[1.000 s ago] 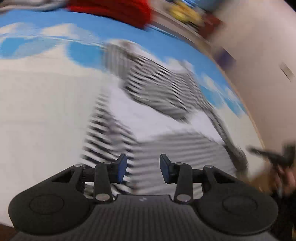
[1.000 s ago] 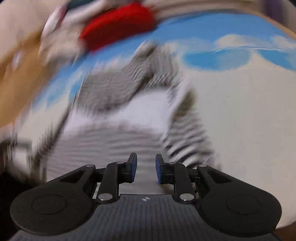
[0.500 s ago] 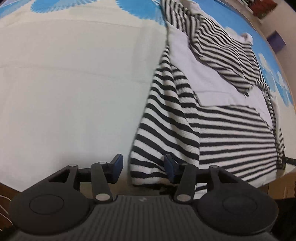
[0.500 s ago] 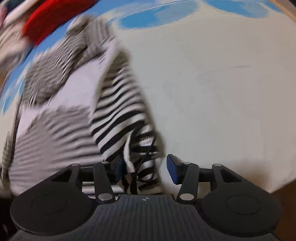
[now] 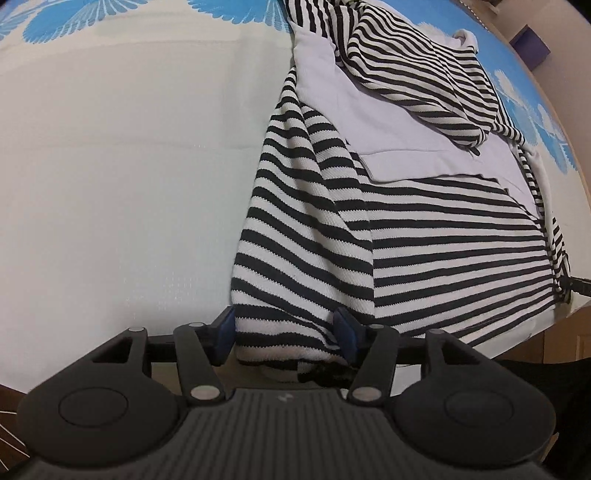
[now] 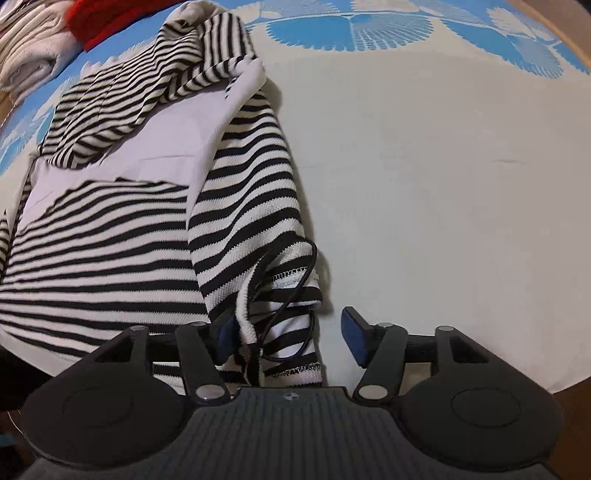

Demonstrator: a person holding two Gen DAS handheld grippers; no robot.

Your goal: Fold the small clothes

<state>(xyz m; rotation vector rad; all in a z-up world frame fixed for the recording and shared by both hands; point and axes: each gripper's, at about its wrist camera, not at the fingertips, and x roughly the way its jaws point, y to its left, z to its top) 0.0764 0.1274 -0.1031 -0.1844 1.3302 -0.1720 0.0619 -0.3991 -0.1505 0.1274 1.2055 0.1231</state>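
Note:
A black-and-white striped hooded top with a plain white chest panel (image 5: 399,236) lies spread on the bed; it also shows in the right wrist view (image 6: 110,229). My left gripper (image 5: 284,334) is open, its jaws on either side of the top's near left hem corner. My right gripper (image 6: 291,330) is open around the other hem corner (image 6: 280,295), where a thin black cord (image 6: 295,280) loops over the cloth. The striped hood (image 5: 417,66) lies folded down over the chest.
The bedsheet (image 5: 110,184) is white with blue leaf prints at the far edge. A red garment (image 6: 99,18) and a folded white one (image 6: 29,55) lie at the far left of the right wrist view. The bed's near edge is just under both grippers.
Both grippers have dropped to the top's near hem and spread wider, each now straddling a hem corner. The earlier blur has settled.

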